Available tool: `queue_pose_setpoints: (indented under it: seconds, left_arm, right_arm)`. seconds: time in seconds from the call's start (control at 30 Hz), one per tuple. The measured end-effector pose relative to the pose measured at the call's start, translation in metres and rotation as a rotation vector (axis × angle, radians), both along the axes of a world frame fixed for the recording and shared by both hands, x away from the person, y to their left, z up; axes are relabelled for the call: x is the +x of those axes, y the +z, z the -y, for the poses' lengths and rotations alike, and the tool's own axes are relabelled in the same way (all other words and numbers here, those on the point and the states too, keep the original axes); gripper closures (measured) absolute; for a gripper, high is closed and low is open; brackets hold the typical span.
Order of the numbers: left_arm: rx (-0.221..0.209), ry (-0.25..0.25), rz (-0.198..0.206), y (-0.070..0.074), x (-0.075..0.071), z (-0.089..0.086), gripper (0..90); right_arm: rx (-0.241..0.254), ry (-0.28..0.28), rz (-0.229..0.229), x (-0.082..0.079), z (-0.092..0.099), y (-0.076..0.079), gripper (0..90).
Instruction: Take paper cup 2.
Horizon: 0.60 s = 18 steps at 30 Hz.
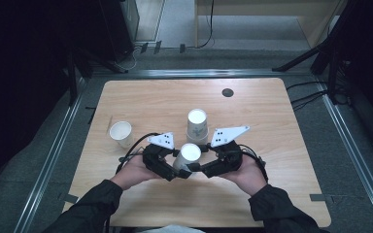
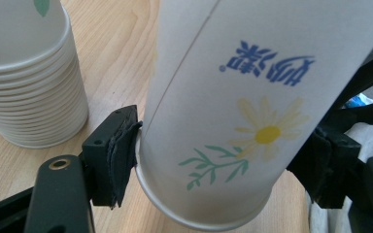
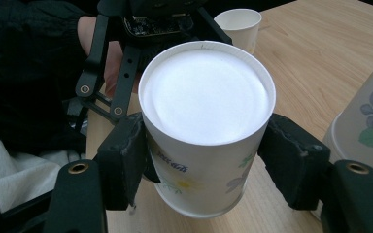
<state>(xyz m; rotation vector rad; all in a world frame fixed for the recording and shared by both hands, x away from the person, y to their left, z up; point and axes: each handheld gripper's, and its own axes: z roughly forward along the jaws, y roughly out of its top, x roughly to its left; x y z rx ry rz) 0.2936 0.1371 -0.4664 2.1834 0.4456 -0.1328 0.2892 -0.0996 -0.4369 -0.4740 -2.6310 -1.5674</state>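
high view: above near edge, looking down on light wooden table [image 1: 272, 111]
gripper views: close, facing upturned white flower-printed paper cup [image 2: 233, 111]
shared: that cup [image 1: 189, 154] [image 3: 206, 126]

We found one piece of print: blue characters, upside down, on the side of the paper cup [image 2: 252, 121], just above its yellow daisy. They looked like Chinese writing, but we could not read them. The same mark showed small and blurred from the right gripper view.

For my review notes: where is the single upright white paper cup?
High view: the upright white paper cup stands alone at the table's left, left of the upside-down cup stack.
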Motion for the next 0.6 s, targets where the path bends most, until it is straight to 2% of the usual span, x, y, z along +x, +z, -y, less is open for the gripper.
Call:
queue_pose_setpoints:
  seconds: [0.3,0.6]
  left_arm:
    - [0.004,-0.001,-0.001,0.0001,0.0004,-0.0003,25.4]
    - [0.007,-0.003,-0.002,0.0000,0.0005,-0.0004,25.5]
  right_arm:
    - [0.006,0.005,0.000,0.0013,0.0003,-0.0013,34.5]
    - [0.006,0.007,0.003,0.0011,-0.0009,-0.0025,28.8]
